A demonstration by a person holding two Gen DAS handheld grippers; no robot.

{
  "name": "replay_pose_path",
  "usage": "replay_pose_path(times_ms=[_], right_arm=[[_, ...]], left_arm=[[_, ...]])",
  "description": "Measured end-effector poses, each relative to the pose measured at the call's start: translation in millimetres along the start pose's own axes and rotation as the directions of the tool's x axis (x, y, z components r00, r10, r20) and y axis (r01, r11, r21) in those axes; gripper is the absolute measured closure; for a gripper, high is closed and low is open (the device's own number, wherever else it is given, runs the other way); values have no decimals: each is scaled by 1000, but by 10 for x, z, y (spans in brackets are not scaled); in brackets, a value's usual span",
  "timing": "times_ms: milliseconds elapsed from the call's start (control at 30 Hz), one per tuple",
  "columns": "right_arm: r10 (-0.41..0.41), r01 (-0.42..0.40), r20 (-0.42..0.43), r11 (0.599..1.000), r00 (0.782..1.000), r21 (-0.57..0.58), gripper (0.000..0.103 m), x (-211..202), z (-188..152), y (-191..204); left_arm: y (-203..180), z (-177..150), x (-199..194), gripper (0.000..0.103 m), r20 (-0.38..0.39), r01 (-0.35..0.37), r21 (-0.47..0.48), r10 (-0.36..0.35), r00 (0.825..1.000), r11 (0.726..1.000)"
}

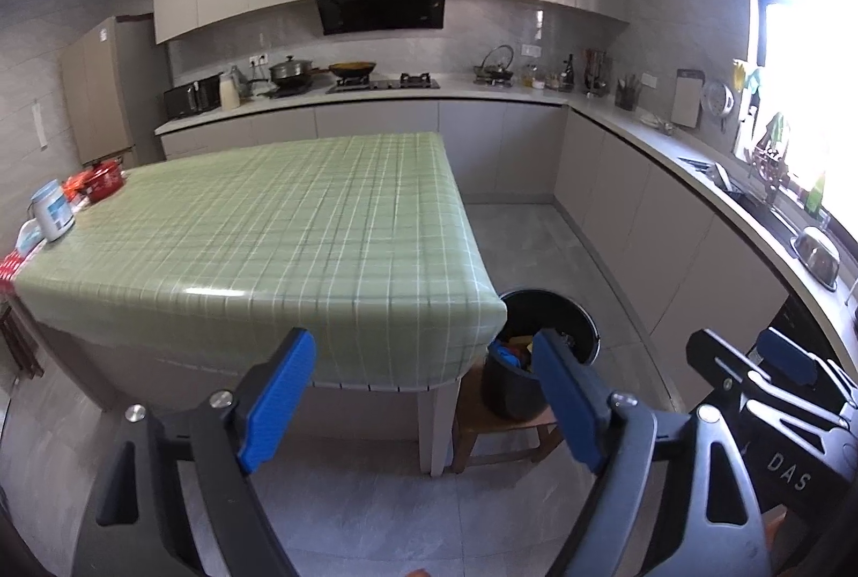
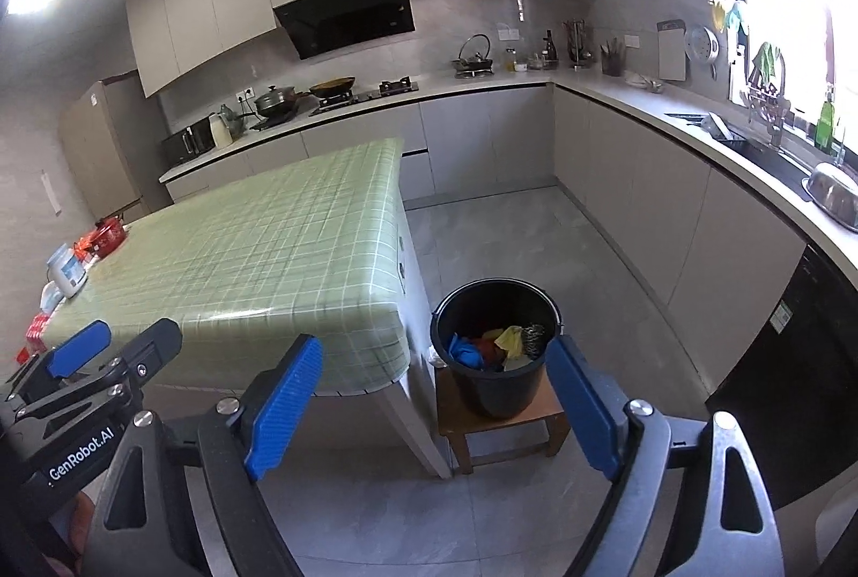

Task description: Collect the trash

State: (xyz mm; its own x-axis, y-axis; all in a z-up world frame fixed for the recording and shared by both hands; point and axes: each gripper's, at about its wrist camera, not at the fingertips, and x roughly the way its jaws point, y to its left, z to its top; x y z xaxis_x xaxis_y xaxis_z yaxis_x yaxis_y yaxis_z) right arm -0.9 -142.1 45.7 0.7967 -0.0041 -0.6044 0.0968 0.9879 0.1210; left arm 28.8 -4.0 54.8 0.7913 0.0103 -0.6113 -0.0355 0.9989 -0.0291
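A black bucket [image 2: 496, 389] stands on a low wooden stool [image 2: 501, 421] beside the near corner of the table [image 2: 268, 244] with the green plaid cloth. Inside it lies mixed trash [image 2: 498, 344] in blue, red and yellow. My right gripper [image 2: 434, 349] hangs open above the floor in front of the bucket, nothing between its blue pads. My left gripper [image 1: 423, 346] is open too, facing the table's near edge [image 1: 332, 335], with the bucket [image 1: 568, 309] half hidden behind the corner and its right finger. Each gripper shows at the edge of the other's view.
A white jar [image 1: 52, 209], a red pot [image 1: 104, 180] and red packets sit at the table's far left edge. Grey cabinets and a counter wrap the back and right walls. A black appliance front [image 2: 793, 389] stands at right. Grey tiled floor lies between table and cabinets.
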Motion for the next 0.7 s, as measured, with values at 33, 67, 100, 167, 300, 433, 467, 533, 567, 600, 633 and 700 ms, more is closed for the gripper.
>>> replay_pose_path(times_ms=[33,67,100,167,300,433,467,533,567,600,633,700], right_arm=[[-3,3,-1,1000,1000,-3,16,-13,-4,-25],[3,-3,3,1000,1000,-2,16,-50,-4,-79],[5,-5,8,1000,1000,-1,16,-84,-16,-102],[-4,4,14,1000,1000,-10,16,-132,-28,-170],[2,-2,15,1000,1000,-17,16,-186,-46,-278],[6,-5,14,1000,1000,-24,16,-220,-67,-332],[9,-9,14,1000,1000,-28,16,-225,-67,-349],[10,-10,15,999,1000,-31,16,-236,-63,-354],[14,-14,12,999,1000,-34,16,-229,-61,-363],[17,-17,8,999,1000,-35,16,-225,-64,-369],[19,-19,4,999,1000,-38,16,-221,-71,-369],[20,-20,0,999,1000,-43,16,-213,-80,-369]], left_arm=[[-28,-13,-24,19,0,5,-7,-5,1000,1000],[-47,-46,-60,19,5,1,-9,-1,1000,1000],[-67,-61,-79,19,9,-6,-7,6,1000,1000],[-120,-91,-115,18,11,-11,-9,11,1000,1000],[-173,-138,-154,18,11,-28,-13,29,1000,1000],[-196,-164,-169,18,11,-47,-20,47,999,999],[-211,-175,-177,18,12,-51,-22,51,999,998],[-227,-189,-182,18,11,-55,-24,56,998,998],[-237,-192,-184,18,11,-57,-24,57,998,998],[-239,-188,-182,18,10,-60,-22,60,998,998],[-244,-187,-181,18,9,-62,-22,62,998,998],[-267,-190,-187,18,10,-63,-24,63,998,998]])
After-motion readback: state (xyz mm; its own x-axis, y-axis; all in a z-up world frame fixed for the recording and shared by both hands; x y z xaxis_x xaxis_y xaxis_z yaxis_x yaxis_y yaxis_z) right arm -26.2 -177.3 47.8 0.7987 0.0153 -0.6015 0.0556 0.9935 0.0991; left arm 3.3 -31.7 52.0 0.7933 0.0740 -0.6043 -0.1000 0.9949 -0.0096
